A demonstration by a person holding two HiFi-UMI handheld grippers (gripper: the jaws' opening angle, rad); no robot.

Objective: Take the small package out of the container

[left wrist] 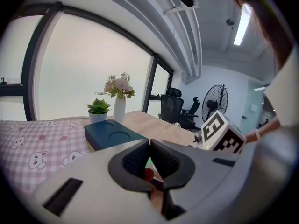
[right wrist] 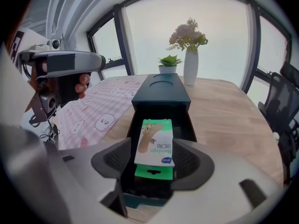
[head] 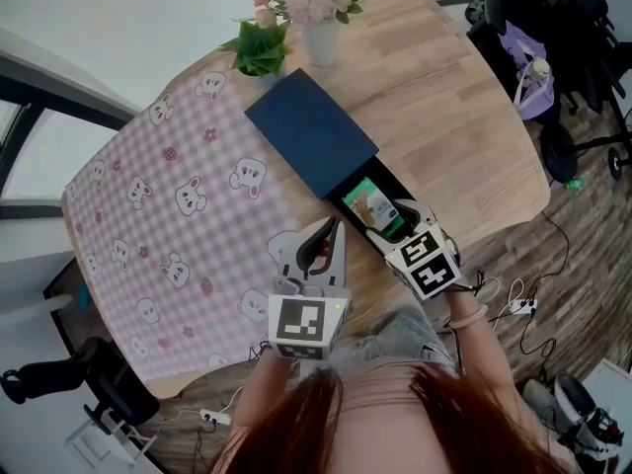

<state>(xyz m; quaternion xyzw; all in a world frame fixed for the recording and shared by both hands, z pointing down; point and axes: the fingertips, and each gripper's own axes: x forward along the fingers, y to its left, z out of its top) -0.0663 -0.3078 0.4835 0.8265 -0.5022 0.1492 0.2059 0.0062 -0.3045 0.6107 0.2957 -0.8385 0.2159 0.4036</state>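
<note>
Dark blue card container, sleeve-and-drawer type, lies on the wooden table beside a pink checked cloth. The drawer is slid out toward the person.

- Small package: green-and-white plaster box. It lies in the open drawer, its near end propped a little above the drawer floor. Not yet lifted.
- Right gripper: angled steeply down over the drawer mouth. Jaws stand apart, one on each side of the package. The pads sit just beside its long edges, with no sign that they are pressing, so I read it as straddling the package rather than holding it.
- Left gripper: near the drawer's left side, above bare wood and apart from the container. Its jaws are closed tip to tip with nothing caught between them.
- Vase of flowers and small potted plant stand at the far end, well clear.

Step in hand, as judged: the final approach for the grasp, with the drawer already open and the pick not yet made.

Next move calls for closing squarely on the package's two long sides, then lifting straight up to clear the drawer walls. The card box looks light and slightly crushable, so a moderate squeeze should do. The container may drag along, and the left gripper is well placed to steady it.
</note>
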